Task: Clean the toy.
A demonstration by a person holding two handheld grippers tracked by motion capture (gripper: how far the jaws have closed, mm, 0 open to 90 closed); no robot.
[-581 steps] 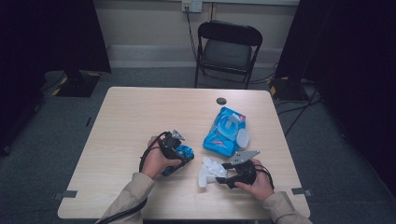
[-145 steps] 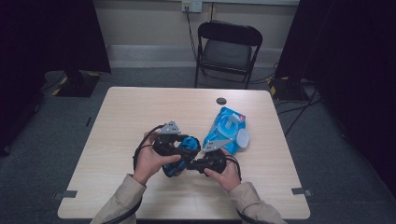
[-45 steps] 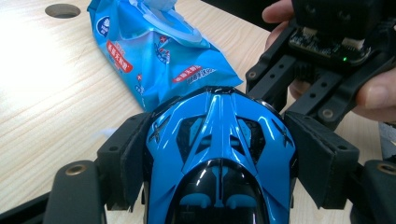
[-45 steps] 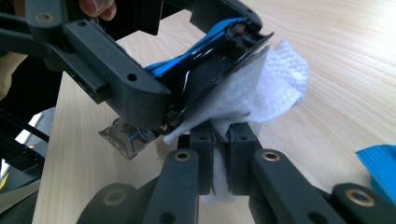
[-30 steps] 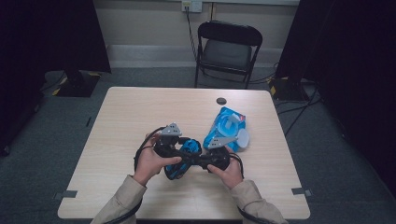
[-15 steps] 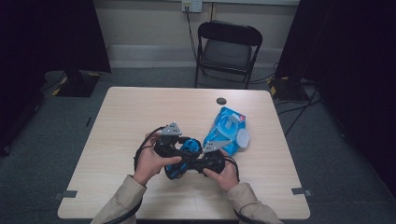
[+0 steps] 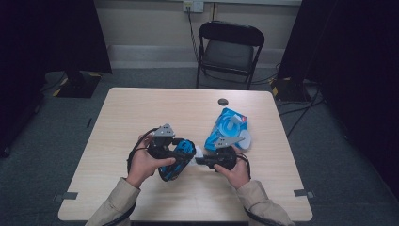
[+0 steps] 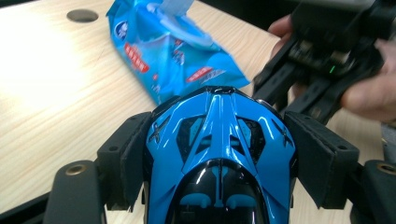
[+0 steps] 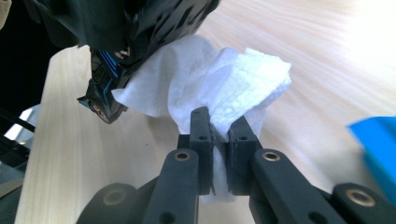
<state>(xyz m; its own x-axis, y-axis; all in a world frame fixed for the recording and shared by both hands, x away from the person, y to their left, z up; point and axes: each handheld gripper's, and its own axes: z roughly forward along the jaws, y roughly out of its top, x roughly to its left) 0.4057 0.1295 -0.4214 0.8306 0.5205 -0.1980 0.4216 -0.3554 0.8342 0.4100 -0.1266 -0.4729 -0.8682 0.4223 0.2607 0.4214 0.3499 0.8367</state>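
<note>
While both of my tools meet over the near middle of the table (image 7: 141, 113), the broad bare wood lies on the far left, toward the far edge and the round hole (image 7: 223, 101); the near edge runs just under my forearms. To the right of my hands the blue wipes packet (image 7: 229, 133) lies flat, just beyond my right gripper (image 7: 203, 160), leaving a narrower strip of wood out to the right edge. Past the table stands a black folding chair (image 7: 229, 49).

My left gripper (image 8: 219, 154) clamps a toy car (image 8: 219, 140) across its width, one pad pressed on each flank. The car is glossy blue with black panels and a dark canopy; in the high view it appears as a blue body (image 7: 176, 157) beneath my left hand (image 7: 143, 162), raised off the wood. Its long axis runs along the jaws, the nose pointing away from my hand toward the wipes packet. In the high view that axis slants from near left to far right.

My right gripper is closed on a crumpled white wipe (image 9: 224, 88), the pads pinching its lower fold. The wipe's loose upper part bulges toward the car's dark underside (image 9: 116, 60) and appears to touch it there
</note>
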